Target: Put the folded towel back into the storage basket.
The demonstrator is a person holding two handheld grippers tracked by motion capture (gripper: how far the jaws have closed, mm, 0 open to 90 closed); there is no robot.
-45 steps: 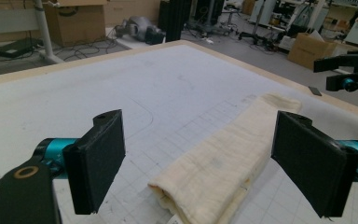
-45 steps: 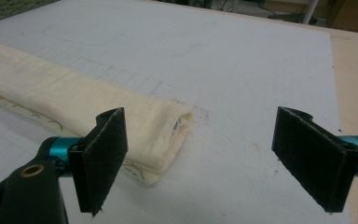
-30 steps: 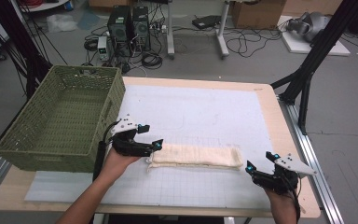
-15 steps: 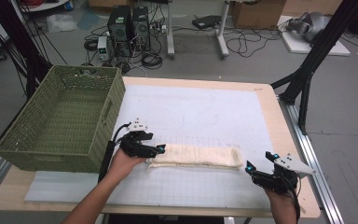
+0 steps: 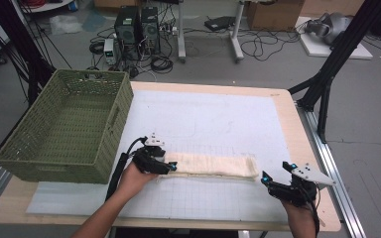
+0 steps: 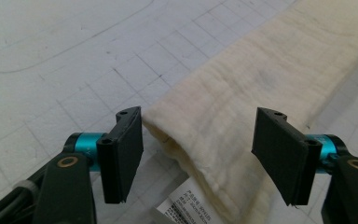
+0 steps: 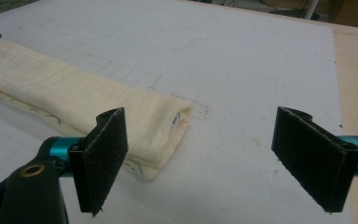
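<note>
Green basket [image 5: 64, 129] at table's far left, unchanged. My left gripper [image 5: 164, 166] has moved rightward vs 1 s ago, now at left end of folded cream towel [image 5: 213, 165]; jaws wide, straddling towel end w/o clamping, label tag [image 6: 191, 208] below. Towel lies flat on white grid mat [image 5: 218, 119], centre-front, same position. My right gripper [image 5: 273, 179] just off towel's right end, unmoved, jaws wide, nothing held.
</note>
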